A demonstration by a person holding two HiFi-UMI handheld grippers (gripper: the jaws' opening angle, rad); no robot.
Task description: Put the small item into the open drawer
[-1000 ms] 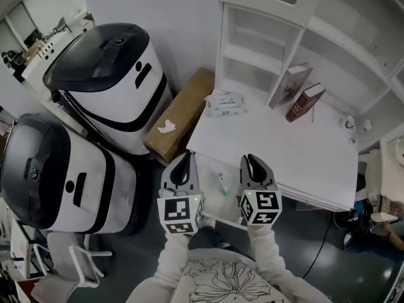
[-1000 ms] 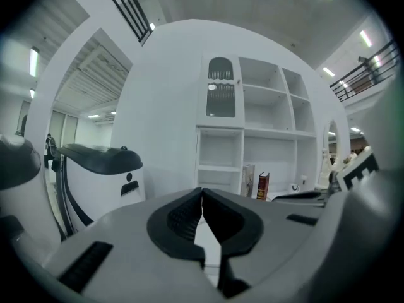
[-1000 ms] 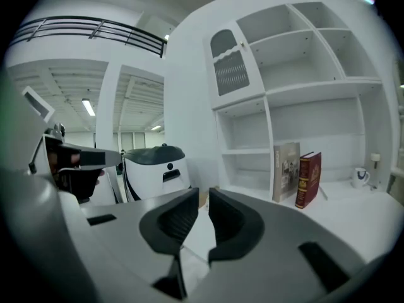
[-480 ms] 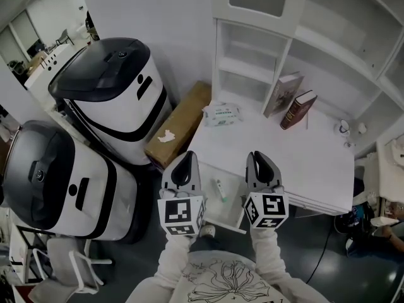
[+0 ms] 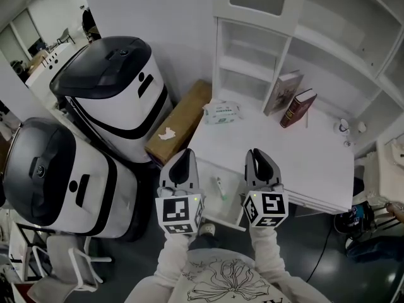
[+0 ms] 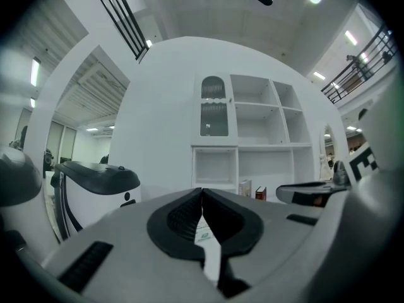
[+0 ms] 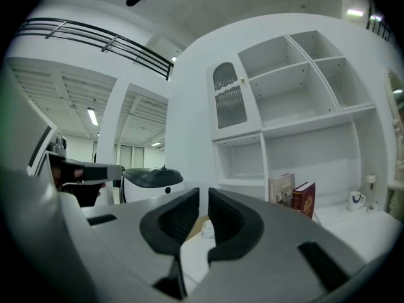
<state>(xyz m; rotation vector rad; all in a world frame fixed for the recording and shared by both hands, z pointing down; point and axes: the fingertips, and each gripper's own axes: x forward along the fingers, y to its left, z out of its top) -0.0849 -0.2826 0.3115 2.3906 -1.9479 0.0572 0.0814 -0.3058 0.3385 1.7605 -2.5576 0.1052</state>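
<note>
Looking down, the head view alone shows the small white-and-green tube-like item (image 5: 219, 187). It lies loose inside the open white drawer (image 5: 214, 208), which is pulled out under the front edge of the white surface (image 5: 284, 153). The left gripper (image 5: 183, 161) and right gripper (image 5: 259, 160) hang over the drawer on either side of the item, neither touching it.

Neither gripper view takes in the drawer or the item, since both look level across the room. The left gripper view shows its jaws pressed together at the tips with nothing held (image 6: 202, 199). The right gripper view shows its jaws drawn in to a thin slit, also empty (image 7: 203, 202). Through that slit appears a pale packet, probably the white tissue pack with green print (image 5: 222, 113) at the back left of the surface.

A grey-brown hardback book (image 5: 282, 93) and a dark red hardback book (image 5: 300, 108) lean against the white shelf unit (image 5: 252, 68). A small white mug (image 7: 356, 201) stands far to the right. A flat brown cardboard box (image 5: 178, 122) leans between the surface and two large white machines with black lids (image 5: 113, 81).
</note>
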